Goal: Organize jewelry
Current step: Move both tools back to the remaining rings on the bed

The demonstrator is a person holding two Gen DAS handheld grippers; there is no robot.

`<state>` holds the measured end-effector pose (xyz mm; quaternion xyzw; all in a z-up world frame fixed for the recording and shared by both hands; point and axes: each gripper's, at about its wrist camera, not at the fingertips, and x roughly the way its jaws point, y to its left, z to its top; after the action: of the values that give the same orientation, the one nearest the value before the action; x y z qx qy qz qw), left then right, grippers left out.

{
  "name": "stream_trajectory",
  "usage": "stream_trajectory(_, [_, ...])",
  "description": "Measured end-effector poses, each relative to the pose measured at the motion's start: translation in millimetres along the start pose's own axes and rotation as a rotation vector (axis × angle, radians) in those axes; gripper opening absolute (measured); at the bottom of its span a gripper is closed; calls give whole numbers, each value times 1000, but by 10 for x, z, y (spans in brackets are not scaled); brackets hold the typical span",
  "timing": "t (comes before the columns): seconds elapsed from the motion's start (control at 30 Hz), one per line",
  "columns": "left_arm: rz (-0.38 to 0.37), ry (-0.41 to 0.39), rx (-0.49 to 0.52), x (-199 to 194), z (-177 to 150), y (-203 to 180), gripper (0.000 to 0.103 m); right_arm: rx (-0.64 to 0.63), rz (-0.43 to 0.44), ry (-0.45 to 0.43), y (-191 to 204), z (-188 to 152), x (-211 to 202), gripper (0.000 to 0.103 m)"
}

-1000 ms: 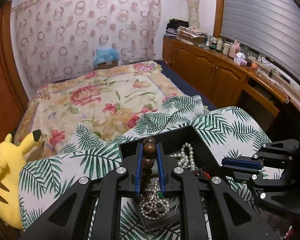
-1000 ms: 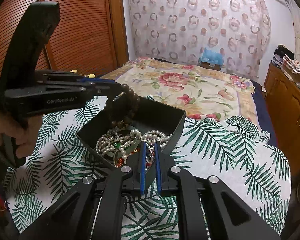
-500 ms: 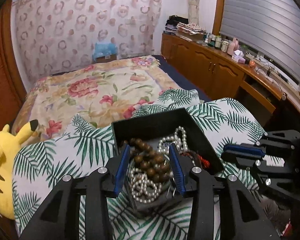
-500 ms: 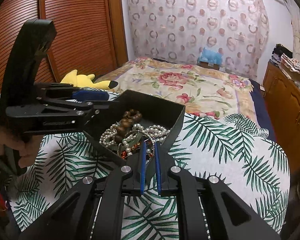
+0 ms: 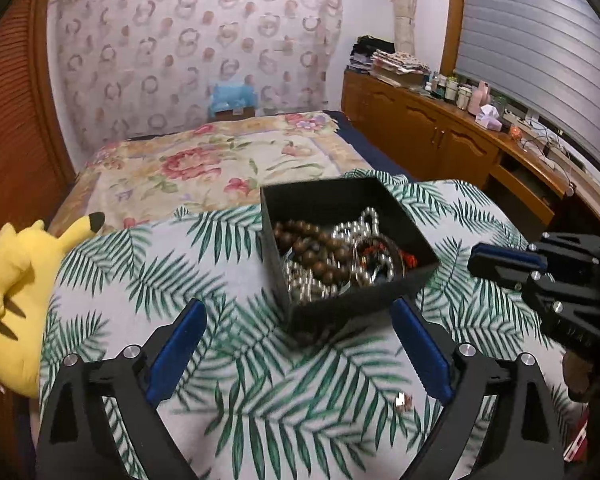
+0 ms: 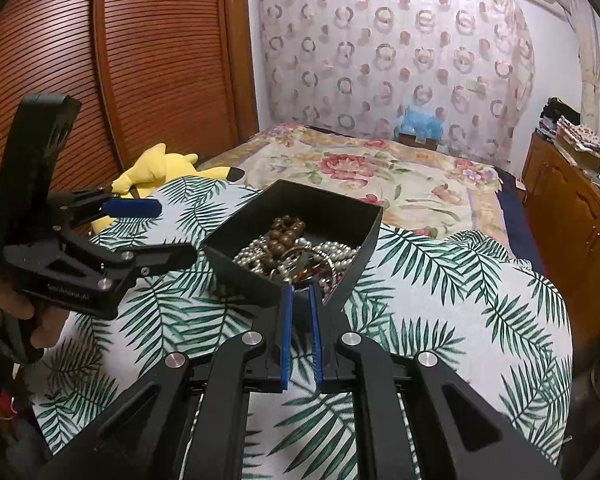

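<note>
Tongs first: the left gripper (image 5: pixel 296 344) has just been spreading its jaws and is hanging released over the palm-leaf cloth (image 5: pixel 204 264), nothing between them. The right gripper (image 6: pixel 300 304) is sitting clenched, empty, at the black box (image 6: pixel 340 216), where the wooden bead bracelet (image 6: pixel 286 232) is lying on pearl strands (image 6: pixel 336 252).

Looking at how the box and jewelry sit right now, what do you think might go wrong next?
1. The black box sits on a soft palm-print cover; a nudge may tip it.
2. The wooden bead bracelet lies piled on the pearl strands; lifting one might drag others.
3. The right gripper, jaws shut, is close to the box's near corner and could bump it.
</note>
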<state>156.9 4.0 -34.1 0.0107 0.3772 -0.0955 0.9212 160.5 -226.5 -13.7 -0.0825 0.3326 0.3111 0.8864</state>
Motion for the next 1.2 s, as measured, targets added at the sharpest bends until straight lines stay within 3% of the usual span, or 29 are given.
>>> stream_trajectory(0.23, [5, 1, -6, -180, -343, -6, 91, 1, -11, -9, 140, -199, -113, 11])
stream_trajectory(0.37, [5, -4, -19, -264, -515, 11, 91, 2, -12, -6, 198, -289, -135, 19])
stream_trajectory(0.6, [1, -4, -38, -361, -790, 15, 91, -4, 2, 27, 337, -460, -56, 19])
stream_trajectory(1.2, [12, -10, -38, -579, -1116, 19, 91, -94, 70, 182, 719, -567, 436, 28])
